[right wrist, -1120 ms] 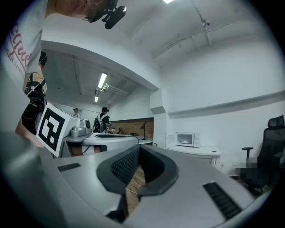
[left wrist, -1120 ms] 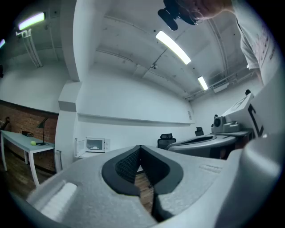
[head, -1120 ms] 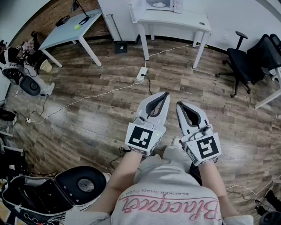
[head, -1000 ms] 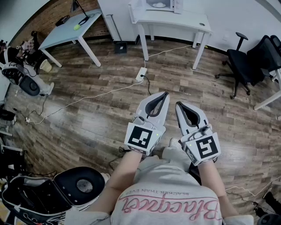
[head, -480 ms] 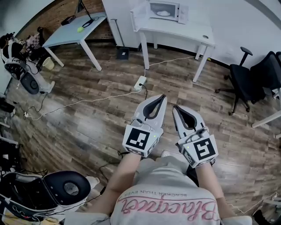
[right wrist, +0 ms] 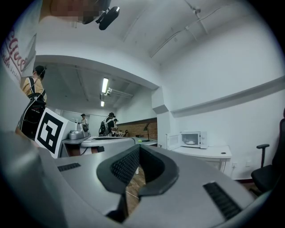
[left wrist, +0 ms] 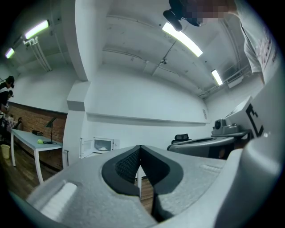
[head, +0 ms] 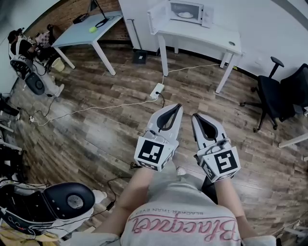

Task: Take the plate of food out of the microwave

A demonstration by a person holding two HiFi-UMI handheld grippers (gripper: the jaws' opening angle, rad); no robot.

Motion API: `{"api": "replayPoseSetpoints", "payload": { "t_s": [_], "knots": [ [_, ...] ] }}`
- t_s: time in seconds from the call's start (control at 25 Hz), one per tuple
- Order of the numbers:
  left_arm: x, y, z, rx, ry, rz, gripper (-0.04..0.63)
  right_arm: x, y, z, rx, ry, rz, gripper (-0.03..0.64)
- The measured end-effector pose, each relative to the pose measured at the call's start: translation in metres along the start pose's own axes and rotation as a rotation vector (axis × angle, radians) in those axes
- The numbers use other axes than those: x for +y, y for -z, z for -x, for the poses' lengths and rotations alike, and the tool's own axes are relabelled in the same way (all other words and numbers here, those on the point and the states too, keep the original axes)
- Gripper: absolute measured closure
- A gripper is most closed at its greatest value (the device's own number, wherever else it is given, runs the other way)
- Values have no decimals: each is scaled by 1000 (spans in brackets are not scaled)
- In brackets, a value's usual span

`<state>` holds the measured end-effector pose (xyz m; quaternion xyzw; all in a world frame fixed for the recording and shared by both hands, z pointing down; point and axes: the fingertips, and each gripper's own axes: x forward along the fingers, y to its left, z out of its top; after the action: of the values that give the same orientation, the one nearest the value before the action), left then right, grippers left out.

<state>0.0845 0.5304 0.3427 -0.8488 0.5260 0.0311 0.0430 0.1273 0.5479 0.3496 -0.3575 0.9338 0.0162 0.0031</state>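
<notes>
A white power strip (head: pixel 157 90) lies on the wooden floor (head: pixel 96 137), a black office chair (head: pixel 272 96) stands at right, and a pale blue table (head: pixel 77 36) bears a green ball (head: pixel 93 29).

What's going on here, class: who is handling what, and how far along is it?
A person stands on a wooden floor and holds a gripper in each hand, out in front. The left gripper and the right gripper are both shut and hold nothing. Across the room, on a white table, a microwave has its door open, with a plate of food inside. Neither gripper is near it, so the plate has not yet been taken out.
</notes>
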Motion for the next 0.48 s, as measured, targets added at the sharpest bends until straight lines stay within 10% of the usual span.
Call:
{"api": "replayPoseSetpoints", "payload": {
  "t_s": [0.48],
  "knots": [
    [83, 11, -25, 23, -16, 6, 591, -4, 9, -73, 21, 0, -17, 606]
  ]
}}
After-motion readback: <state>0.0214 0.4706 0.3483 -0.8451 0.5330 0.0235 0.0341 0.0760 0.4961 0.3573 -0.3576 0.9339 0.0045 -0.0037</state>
